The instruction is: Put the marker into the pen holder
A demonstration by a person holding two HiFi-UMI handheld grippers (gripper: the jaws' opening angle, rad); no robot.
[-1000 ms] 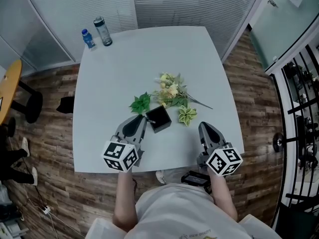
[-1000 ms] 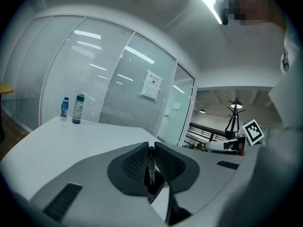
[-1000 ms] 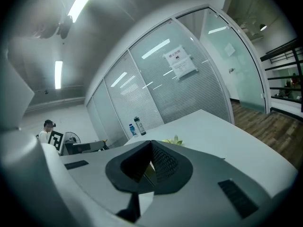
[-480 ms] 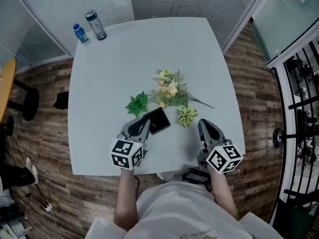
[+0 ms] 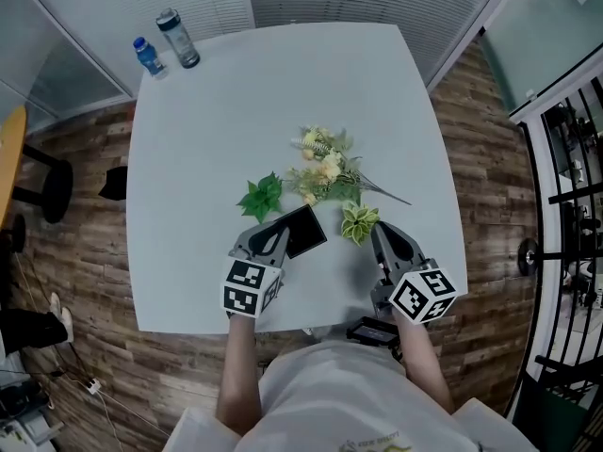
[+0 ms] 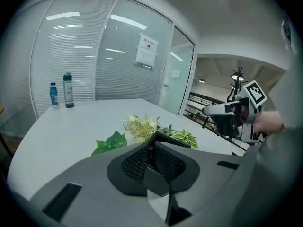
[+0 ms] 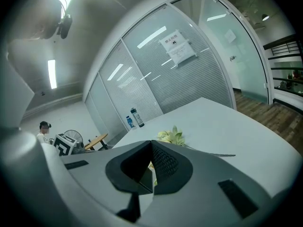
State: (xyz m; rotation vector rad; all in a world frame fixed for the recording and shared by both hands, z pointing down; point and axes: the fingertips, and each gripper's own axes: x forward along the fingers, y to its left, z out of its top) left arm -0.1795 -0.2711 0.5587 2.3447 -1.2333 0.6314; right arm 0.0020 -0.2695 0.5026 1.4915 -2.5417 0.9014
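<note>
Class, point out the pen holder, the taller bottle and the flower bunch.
pen holder (image 5: pixel 301 231), head view, middle of its black face.
taller bottle (image 5: pixel 179 41), head view, middle of its body.
flower bunch (image 5: pixel 325 169), head view, the pale blossoms.

The head view is looking steeply down on the whole table (image 5: pixel 207 158) from above. Both gripper views are sitting low and close, looking across it, sharing the flowers (image 5: pixel 325 172) and the far bottles (image 5: pixel 165 45).

Black pen holder (image 5: pixel 303 230), pale grey table (image 5: pixel 217 130) (yellowish flowers (image 5: pixel 320 166), green leaves (image 5: pixel 263 197)).
</note>
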